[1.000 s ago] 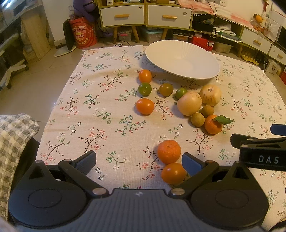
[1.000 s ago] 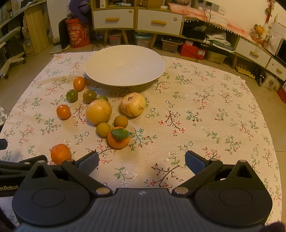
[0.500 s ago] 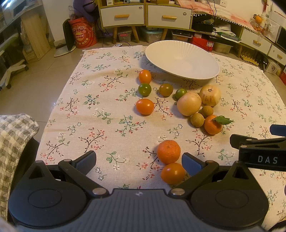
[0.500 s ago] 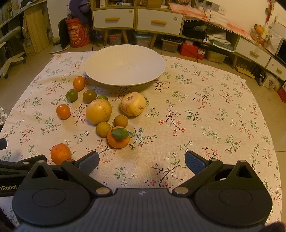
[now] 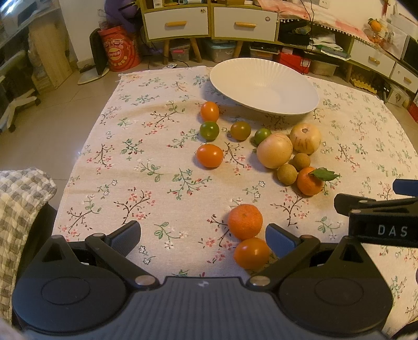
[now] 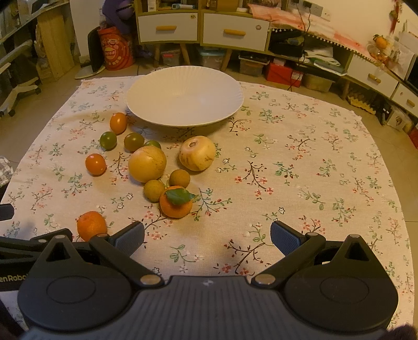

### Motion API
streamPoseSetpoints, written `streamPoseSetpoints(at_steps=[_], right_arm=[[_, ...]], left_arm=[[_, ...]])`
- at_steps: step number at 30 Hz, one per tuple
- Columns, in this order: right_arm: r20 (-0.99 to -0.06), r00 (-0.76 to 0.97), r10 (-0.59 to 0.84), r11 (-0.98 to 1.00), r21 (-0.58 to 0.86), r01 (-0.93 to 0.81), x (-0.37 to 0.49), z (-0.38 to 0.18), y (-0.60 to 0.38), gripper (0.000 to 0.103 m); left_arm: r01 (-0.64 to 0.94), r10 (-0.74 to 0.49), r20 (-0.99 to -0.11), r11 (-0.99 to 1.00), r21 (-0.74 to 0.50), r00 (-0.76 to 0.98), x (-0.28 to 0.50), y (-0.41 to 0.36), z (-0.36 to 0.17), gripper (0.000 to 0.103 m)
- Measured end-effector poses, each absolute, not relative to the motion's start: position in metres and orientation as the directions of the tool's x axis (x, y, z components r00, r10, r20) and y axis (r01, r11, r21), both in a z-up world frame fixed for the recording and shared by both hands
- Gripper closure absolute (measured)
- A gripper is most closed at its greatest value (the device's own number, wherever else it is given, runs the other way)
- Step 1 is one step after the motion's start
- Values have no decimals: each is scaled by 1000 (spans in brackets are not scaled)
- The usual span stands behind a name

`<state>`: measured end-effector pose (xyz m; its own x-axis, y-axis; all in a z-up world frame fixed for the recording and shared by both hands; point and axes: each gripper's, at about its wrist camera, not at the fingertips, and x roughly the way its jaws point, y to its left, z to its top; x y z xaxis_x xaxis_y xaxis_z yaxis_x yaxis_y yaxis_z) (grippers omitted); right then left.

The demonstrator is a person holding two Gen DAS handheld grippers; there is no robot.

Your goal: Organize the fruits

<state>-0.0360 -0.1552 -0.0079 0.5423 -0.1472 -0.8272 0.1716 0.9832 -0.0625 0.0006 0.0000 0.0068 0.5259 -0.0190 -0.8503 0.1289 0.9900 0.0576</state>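
A white ribbed plate stands empty at the far side of the floral cloth. In front of it lie several fruits: small orange and green tomatoes, two large yellow fruits, two small brown ones and a leafed mandarin. A mandarin and an orange tomato lie by my left gripper's right finger. My left gripper is open and empty. My right gripper is open and empty, near the cloth's front.
The floral cloth covers a low table. Cabinets with drawers and clutter stand behind it. A checked fabric lies at the left edge. The right gripper's body shows at the right of the left wrist view.
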Motion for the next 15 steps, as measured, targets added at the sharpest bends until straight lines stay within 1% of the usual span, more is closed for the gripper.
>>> streamPoseSetpoints(at_steps=[9, 15], right_arm=[[-825, 552, -116, 985, -23, 172, -34, -3, -162, 0], [-829, 553, -89, 986, 4, 166, -31, 0, -169, 0]], left_arm=[[153, -23, -849, 986, 68, 527, 2, -1, 3, 14], [188, -81, -853, 982, 21, 515, 11, 1, 5, 14]])
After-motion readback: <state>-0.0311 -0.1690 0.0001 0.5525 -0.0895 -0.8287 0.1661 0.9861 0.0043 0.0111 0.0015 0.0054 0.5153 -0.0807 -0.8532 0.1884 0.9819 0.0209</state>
